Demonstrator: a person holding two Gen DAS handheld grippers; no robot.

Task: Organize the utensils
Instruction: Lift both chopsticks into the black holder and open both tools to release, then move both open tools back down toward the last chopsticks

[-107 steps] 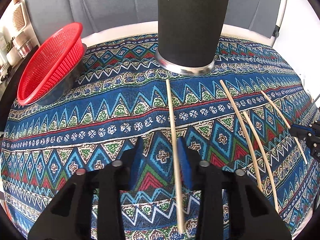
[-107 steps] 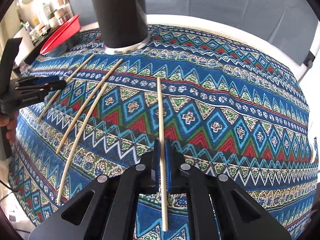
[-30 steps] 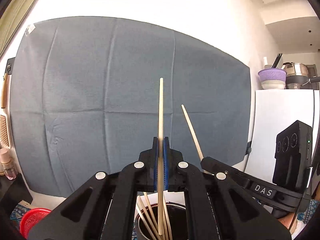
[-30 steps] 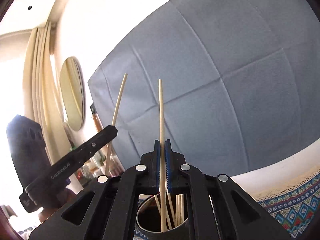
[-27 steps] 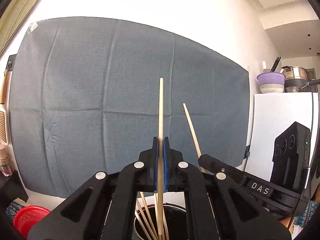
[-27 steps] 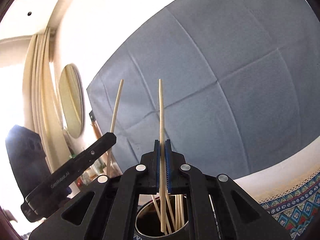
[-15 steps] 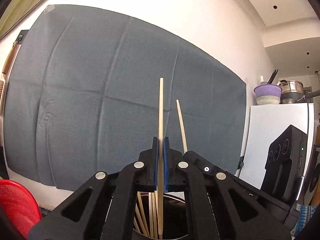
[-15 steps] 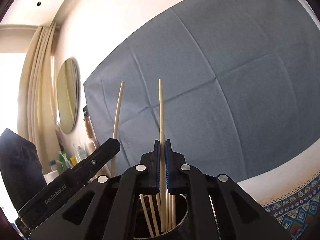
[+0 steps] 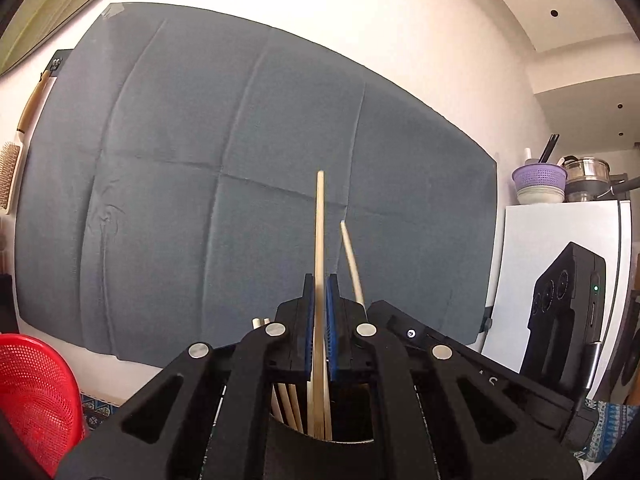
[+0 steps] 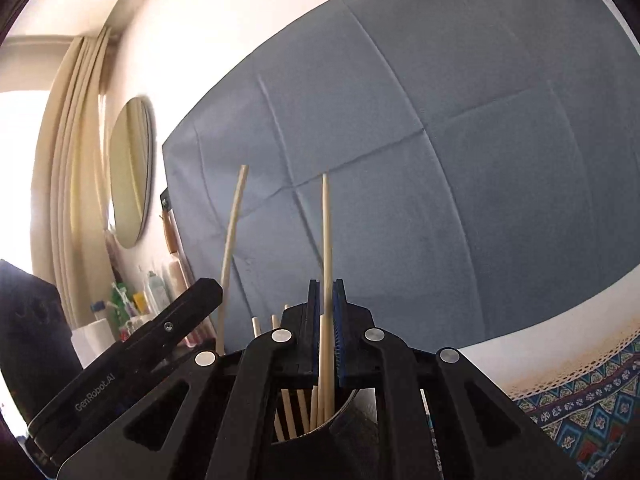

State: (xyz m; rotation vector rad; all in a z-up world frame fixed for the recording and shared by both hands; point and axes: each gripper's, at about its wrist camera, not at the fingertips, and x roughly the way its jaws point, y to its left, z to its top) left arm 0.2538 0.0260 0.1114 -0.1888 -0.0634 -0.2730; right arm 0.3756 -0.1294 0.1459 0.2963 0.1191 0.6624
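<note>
My left gripper [image 9: 320,292] is shut on an upright wooden chopstick [image 9: 319,232] whose lower end reaches into the black cylindrical holder [image 9: 320,452] right under the fingers. Several chopsticks [image 9: 288,400] stand inside it. My right gripper [image 10: 326,292] is over the same holder [image 10: 352,420]; its jaws are opening, and its chopstick [image 10: 327,232] leans slightly between the pads with a thin gap on either side. In the right wrist view the left gripper's finger [image 10: 188,304] and its chopstick [image 10: 234,232] show at left.
A red mesh basket [image 9: 32,392] sits low at left. The patterned tablecloth [image 10: 580,400] shows at lower right. A grey cloth [image 9: 240,160] hangs on the wall behind. A white fridge [image 9: 560,260] stands at right, bottles [image 10: 120,300] at left.
Both grippers have sunk toward the holder, pushing their chopsticks deeper into it. The right gripper's pads have eased apart and its chopstick now leans.
</note>
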